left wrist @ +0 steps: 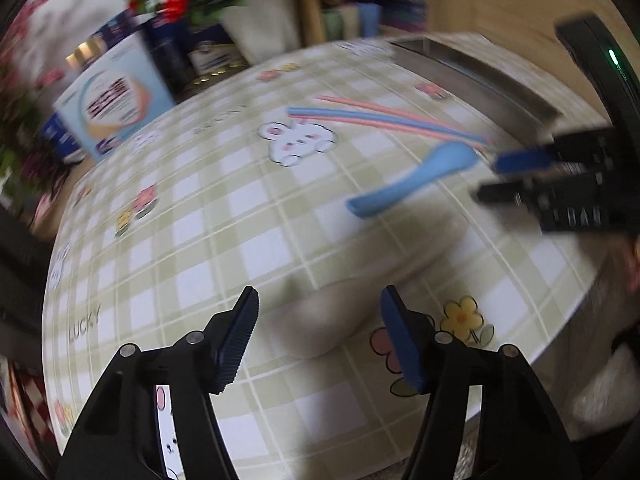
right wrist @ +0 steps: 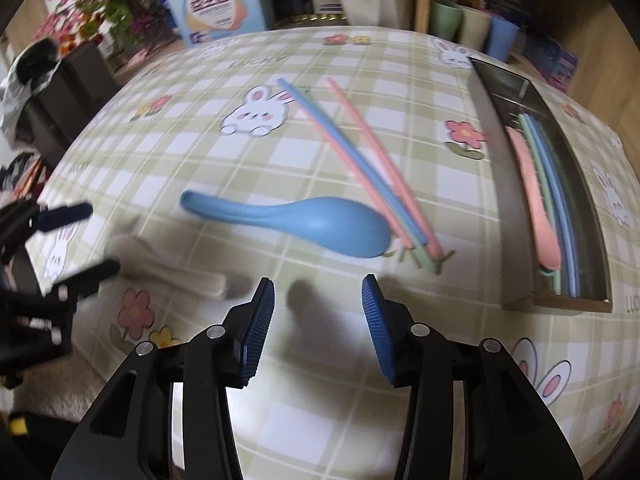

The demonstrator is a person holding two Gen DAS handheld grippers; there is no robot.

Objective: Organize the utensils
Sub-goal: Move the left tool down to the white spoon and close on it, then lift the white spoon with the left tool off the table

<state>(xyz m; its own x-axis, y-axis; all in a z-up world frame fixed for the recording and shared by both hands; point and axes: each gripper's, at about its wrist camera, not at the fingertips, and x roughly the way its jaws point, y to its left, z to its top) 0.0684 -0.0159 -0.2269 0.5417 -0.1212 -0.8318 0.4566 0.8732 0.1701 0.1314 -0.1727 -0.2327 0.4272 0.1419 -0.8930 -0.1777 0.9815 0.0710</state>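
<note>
A blue spoon [right wrist: 320, 224] lies on the checked tablecloth [right wrist: 200, 152], its bowl beside several pink, blue and green chopsticks [right wrist: 360, 160]. My right gripper [right wrist: 318, 292] hovers just in front of the spoon, open and empty. A beige spoon [right wrist: 168, 268] lies to the left. Its far end sits between the fingers of my left gripper [right wrist: 102, 240], which do not press on it. In the left wrist view my left gripper [left wrist: 319, 300] stands open over the blurred beige spoon [left wrist: 328, 320]. The blue spoon [left wrist: 412, 176] and my right gripper [left wrist: 492, 178] show beyond.
A steel tray [right wrist: 496, 160] at the right holds a pink spoon [right wrist: 536, 200] with green and blue utensils. Behind the table stand a printed box [right wrist: 216, 4], cups [right wrist: 472, 24] and a white flower pot [left wrist: 264, 28]. The table edge [left wrist: 580, 312] runs close on the right.
</note>
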